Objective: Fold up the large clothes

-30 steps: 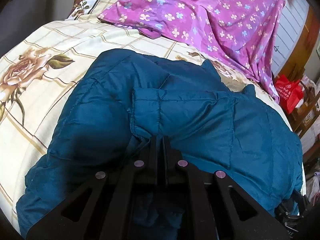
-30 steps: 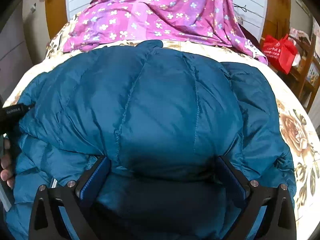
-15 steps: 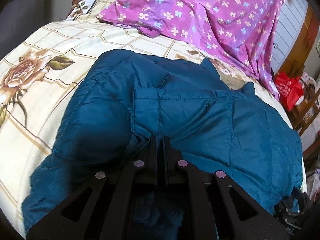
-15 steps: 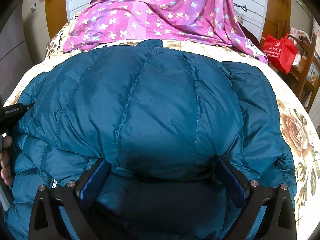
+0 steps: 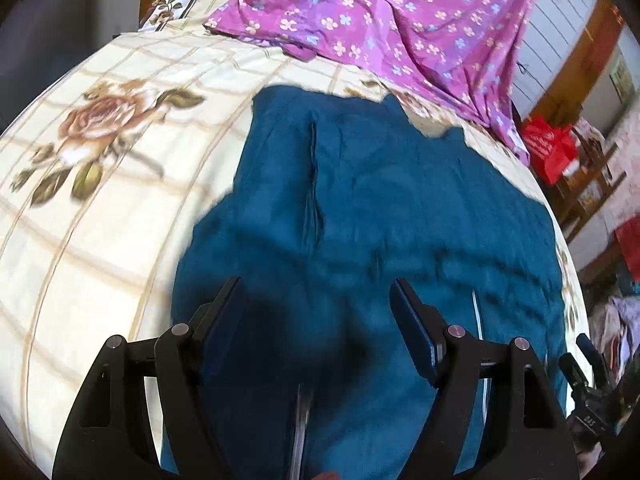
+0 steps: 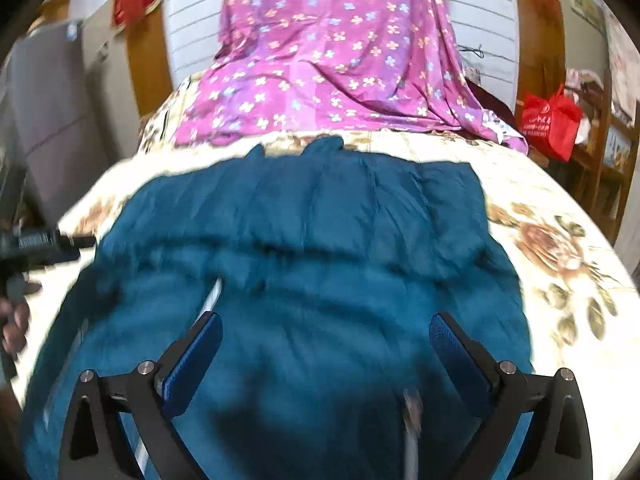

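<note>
Nearest to me, both pairs of tongs stand wide with nothing between their pads: the left tongs (image 5: 316, 300) and the right tongs (image 6: 326, 334) each hang just over the near part of the teal puffer jacket (image 5: 380, 220). I cannot tell from either view whether any pad touches the cloth; both pictures are smeared by motion.

The jacket lies spread on the bed (image 5: 120, 200), its near end below my cameras and its far end reaching toward the head of the bed. In the left wrist view a seam or fold edge runs away from me down the left half, and a pale zip line (image 5: 478, 320) shows on the near right. In the right wrist view a soft crease crosses the jacket from left to right at about its middle.

I judge it light, padded and slippery. It should spring back when pressed, so a fold will want holding down. I would pinch a hem or seam edge, where the shell is thin enough for the pads, rather than a fat quilted panel. I think 2 grips set well apart would carry it best.

Farther off, a purple flowered sheet (image 6: 332, 60) covers the far end of the bed. A red bag (image 6: 550, 124) sits beyond on the far right.
</note>
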